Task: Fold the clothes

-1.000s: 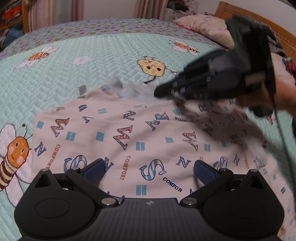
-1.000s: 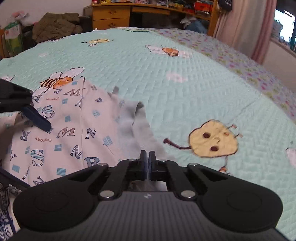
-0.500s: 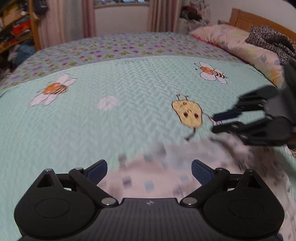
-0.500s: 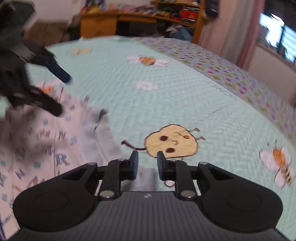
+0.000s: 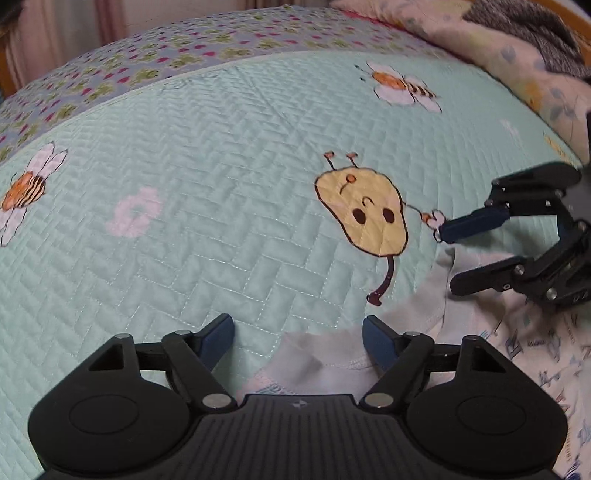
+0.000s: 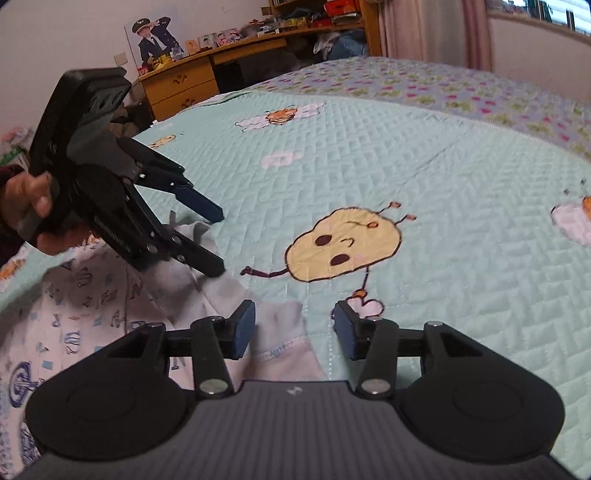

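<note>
In the left wrist view I see the garment (image 5: 524, 354) in the lower right of the frame: pale cloth printed with blue letters, its plain grey hem (image 5: 325, 358) reaching in between my fingers. My left gripper (image 5: 297, 334) is released, its jaws wide apart, with only the hem's edge lying between them and nothing clamped. At the right edge the right gripper (image 5: 448, 258) hangs over the garment's grey edge, its two fingers also spread. The cloth lies on a bed under a mint quilted bedspread (image 5: 184, 229); I count two bees, one pink flower and one yellow face stitched on it. A floral border runs along the top, and a pillow (image 5: 480, 40) sits at upper right.

In the right wrist view the garment (image 6: 92, 306) fills the lower left, rumpled, its grey hem (image 6: 280, 332) lying between my fingertips. The right gripper (image 6: 293, 328) is released, holding nothing. At left a hand (image 6: 26, 206) holds the left gripper (image 6: 219, 242), spread open above the cloth. Beyond the bedspread (image 6: 461, 240), a wooden desk (image 6: 184, 81) stands at upper centre, a poster (image 6: 153, 37) above it, and curtains (image 6: 476, 33) at upper right.
</note>
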Demonstrator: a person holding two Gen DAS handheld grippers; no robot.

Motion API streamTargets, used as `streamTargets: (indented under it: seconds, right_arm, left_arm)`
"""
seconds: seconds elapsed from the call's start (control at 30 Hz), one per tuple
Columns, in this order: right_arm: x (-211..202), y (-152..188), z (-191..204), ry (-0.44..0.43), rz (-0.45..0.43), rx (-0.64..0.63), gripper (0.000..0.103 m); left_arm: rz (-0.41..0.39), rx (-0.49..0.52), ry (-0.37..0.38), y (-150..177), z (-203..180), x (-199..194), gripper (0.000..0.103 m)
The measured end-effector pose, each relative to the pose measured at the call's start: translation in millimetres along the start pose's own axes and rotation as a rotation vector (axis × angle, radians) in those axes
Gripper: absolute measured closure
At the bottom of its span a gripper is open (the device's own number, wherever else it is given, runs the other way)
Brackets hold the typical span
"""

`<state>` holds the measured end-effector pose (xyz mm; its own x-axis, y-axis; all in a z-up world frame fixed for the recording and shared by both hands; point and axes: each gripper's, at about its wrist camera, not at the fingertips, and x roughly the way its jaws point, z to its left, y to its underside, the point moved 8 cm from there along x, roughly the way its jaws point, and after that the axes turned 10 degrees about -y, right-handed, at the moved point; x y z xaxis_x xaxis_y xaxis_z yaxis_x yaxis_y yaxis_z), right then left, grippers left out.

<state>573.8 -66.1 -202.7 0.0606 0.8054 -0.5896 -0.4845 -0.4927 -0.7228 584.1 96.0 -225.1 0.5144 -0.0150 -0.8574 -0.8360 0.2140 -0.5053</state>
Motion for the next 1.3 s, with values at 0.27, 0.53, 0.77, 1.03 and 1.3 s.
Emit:
streamTargets:
  seconds: [0.27,0.53,0.77,1.03,1.3]
  right_arm:
    - [7,0,4,-0.028,0.052,0.02,0.054]
    - [9,3,11,-0.016,0.087,-0.005,0.056]
    - [5,8,19,0.037,0.071,-0.06,0.087]
    - [6,2,9,-0.007,0.047,0.095,0.077]
    - [11,1,7,0.011,0.095,0.118,0.094]
  left_arm:
    - [0.04,0.065,0.039,0,-4,0,0.04]
    - [0.025,0.207,0.046,11,-25,-12,0.094]
    - [-0.056,0.258,-0.037,22,-34,-25,0.098]
    - [-0.157,0.269,-0.098,27,-38,-44,0.098]
    - [-0.201,0.252,-0.097,28,-36,-54,0.098]
